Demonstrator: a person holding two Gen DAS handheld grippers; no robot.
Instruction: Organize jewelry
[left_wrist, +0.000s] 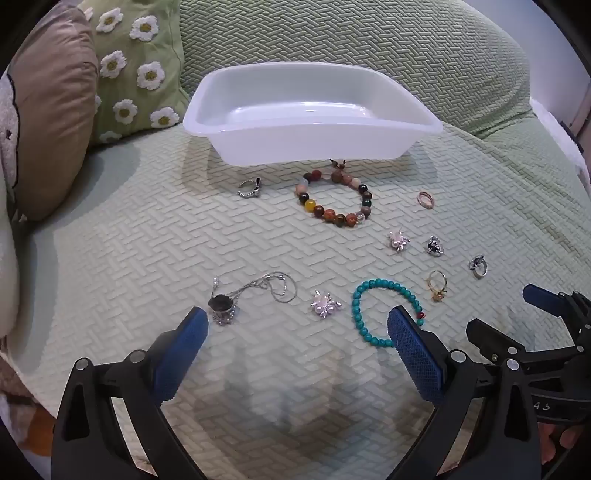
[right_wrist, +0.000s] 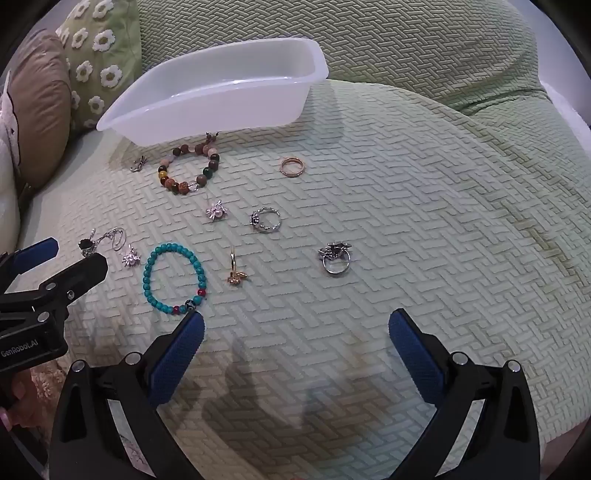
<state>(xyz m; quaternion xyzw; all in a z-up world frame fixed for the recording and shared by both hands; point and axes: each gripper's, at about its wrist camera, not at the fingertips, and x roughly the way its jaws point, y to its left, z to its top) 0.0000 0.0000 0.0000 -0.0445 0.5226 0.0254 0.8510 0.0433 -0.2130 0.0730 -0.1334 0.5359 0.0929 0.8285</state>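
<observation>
The left gripper (left_wrist: 297, 332) hangs over the near part of a pale green woven cushion (left_wrist: 147, 240), jaws spread wide with nothing between them; the right gripper (right_wrist: 295, 332) does the same just to its right, also wide open and holding nothing. Both point steeply down at the fabric and touch none of the jewelry.

The cushion is a sofa seat with a raised basket-weave pattern; a darker green back cushion (left_wrist: 351, 48) rises behind it, and on the far left lean a green pillow with white daisies (left_wrist: 136, 66) and a brown pillow (left_wrist: 51, 110).

A white plastic tub (left_wrist: 314, 144) sits at the far middle of the seat. Just near of it lies a bracelet of mixed brown and amber beads (left_wrist: 332, 201), with a small silver ring (left_wrist: 250, 189) to its left and a rose-gold ring (left_wrist: 425, 199) to its right. Nearer, a turquoise bead bracelet (left_wrist: 369, 314) lies beside the left gripper's right finger, which hides part of it in the left wrist view. Left of it rest a pearl flower piece (left_wrist: 324, 304) and a silver chain with a dark pendant (left_wrist: 236, 299). To the right are a second pearl flower piece (left_wrist: 399, 240), a dark-stoned ring (left_wrist: 434, 245), a gold ring (left_wrist: 437, 284) and a silver ring (left_wrist: 478, 266), all apart from each other.
</observation>
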